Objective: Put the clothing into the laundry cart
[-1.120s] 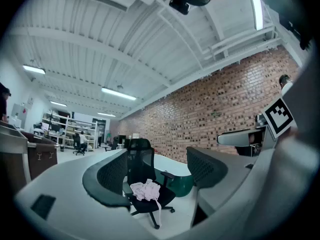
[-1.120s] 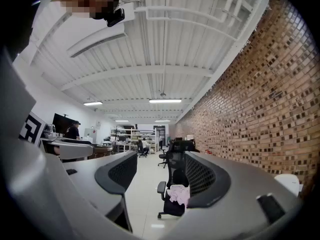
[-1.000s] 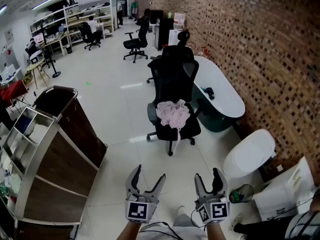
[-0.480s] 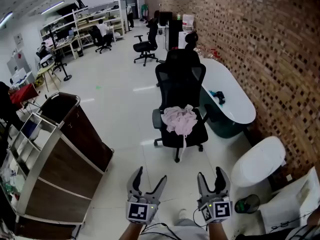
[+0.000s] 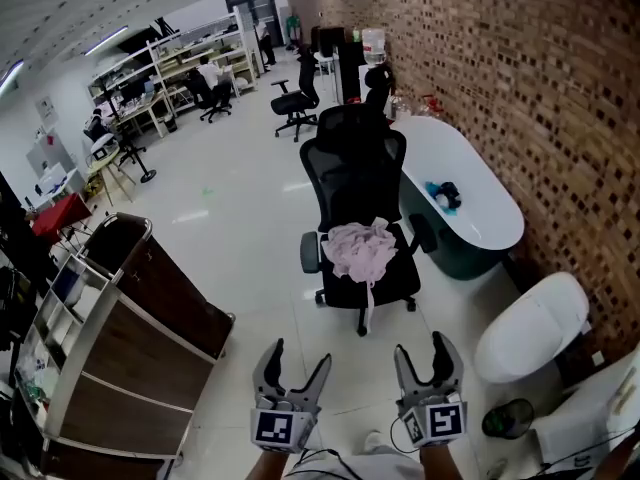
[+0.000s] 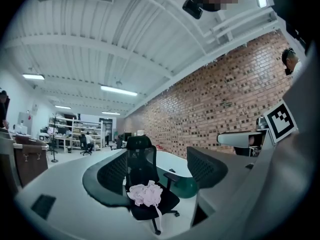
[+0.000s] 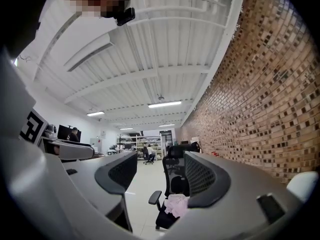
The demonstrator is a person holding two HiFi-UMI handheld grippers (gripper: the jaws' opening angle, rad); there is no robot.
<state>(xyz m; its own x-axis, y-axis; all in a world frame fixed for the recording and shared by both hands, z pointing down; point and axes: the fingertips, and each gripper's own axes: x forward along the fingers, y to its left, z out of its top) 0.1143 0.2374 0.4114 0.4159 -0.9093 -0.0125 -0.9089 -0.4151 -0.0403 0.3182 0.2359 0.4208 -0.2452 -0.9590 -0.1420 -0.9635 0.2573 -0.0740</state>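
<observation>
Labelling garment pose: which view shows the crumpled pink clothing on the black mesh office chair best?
Head view: the crumpled pink clothing lies fully visible from above on the seat of the black mesh office chair. Left gripper view shows it whole but small and low. Right gripper view shows it tiny, partly behind a jaw.

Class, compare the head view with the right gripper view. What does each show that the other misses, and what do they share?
Head view only: the brown laundry cart and the white oval table. Right gripper view only: the head-mounted camera overhead. Both: the pink clothing heaped on the black office chair, the brick wall, and the left tongs and right tongs, open and empty.
</observation>
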